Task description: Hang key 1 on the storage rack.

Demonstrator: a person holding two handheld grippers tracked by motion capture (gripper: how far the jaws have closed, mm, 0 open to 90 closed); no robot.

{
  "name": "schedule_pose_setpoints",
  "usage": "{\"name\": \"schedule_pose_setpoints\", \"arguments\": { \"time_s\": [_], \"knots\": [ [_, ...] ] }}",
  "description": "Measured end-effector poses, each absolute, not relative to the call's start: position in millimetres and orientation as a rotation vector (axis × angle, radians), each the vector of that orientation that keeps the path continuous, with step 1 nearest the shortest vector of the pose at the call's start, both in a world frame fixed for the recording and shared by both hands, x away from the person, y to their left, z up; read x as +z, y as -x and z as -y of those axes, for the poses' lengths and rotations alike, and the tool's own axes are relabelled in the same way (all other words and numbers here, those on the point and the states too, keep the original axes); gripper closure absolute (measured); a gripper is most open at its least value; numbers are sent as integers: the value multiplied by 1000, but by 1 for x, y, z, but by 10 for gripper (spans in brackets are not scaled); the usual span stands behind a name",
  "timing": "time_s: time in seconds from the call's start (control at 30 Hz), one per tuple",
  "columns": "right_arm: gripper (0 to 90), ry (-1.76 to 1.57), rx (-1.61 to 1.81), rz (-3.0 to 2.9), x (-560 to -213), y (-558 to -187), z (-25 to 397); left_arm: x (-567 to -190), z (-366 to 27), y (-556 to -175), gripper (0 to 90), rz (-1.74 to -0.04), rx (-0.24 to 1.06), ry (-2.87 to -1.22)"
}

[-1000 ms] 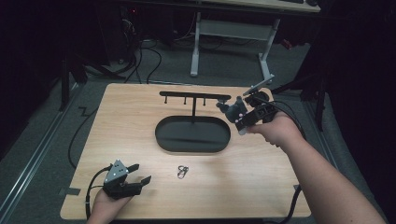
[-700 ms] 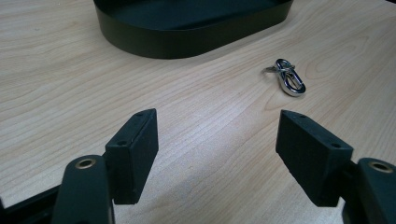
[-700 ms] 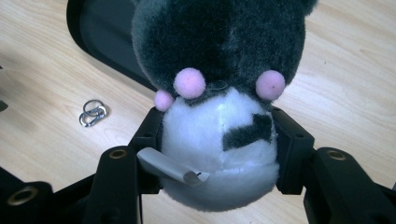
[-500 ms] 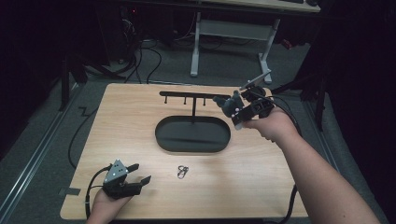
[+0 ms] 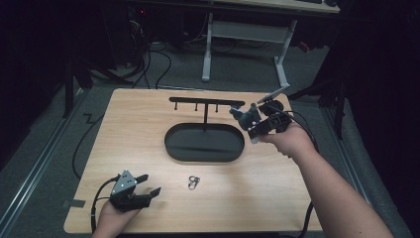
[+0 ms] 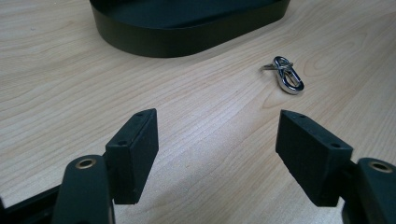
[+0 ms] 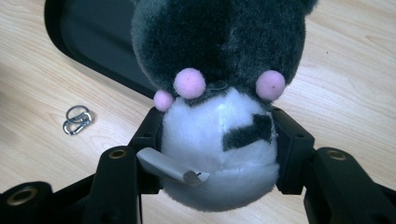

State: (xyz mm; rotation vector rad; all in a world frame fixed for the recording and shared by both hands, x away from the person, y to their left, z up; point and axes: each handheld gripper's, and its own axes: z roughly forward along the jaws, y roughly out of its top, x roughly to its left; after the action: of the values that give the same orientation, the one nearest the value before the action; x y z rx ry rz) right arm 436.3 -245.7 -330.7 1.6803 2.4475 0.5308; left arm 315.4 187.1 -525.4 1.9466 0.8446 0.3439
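Near the table's [image 5: 148, 129] front-left corner, your left gripper [image 5: 143, 191] rested wide open, nothing in it. Mid-table lay the metal clasp [image 5: 193, 182]. Farther back, your right gripper [image 5: 246, 119] clamped the plush toy [image 7: 219, 93] beside the black stand's [image 5: 204, 143] right end; its soft, round body could squirm loose and drop.

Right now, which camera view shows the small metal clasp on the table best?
The left gripper view shows the metal clasp best: it lies near, sharp, beyond the open left tongs, so its hook and ring are clear. In the high view it is a tiny glint. The right gripper view shows it small, beside the plush toy.
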Motion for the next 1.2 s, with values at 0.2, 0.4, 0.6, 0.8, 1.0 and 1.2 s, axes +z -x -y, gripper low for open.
{"name": "schedule_pose_setpoints", "arguments": {
  "time_s": [0.2,0.4,0.6,0.8,1.0,1.2],
  "knots": [
    [481,-1697,526,-2445,-346,-435,250,-525,-186,-315,305,-842,340,-1954],
    [481,-1703,533,-2452,-370,-437,247,-526,-186,-315,307,-842,337,-1958],
    [477,-1710,561,-2442,-383,-442,244,-527,-185,-315,307,-842,335,-1962],
    [464,-1732,592,-2414,-391,-447,242,-527,-185,-315,307,-837,337,-1965],
    [427,-1758,606,-2402,-400,-451,241,-527,-185,-315,305,-843,339,-1966],
    [390,-1762,598,-2404,-405,-452,242,-527,-185,-315,304,-847,337,-1966]
  ]
}}
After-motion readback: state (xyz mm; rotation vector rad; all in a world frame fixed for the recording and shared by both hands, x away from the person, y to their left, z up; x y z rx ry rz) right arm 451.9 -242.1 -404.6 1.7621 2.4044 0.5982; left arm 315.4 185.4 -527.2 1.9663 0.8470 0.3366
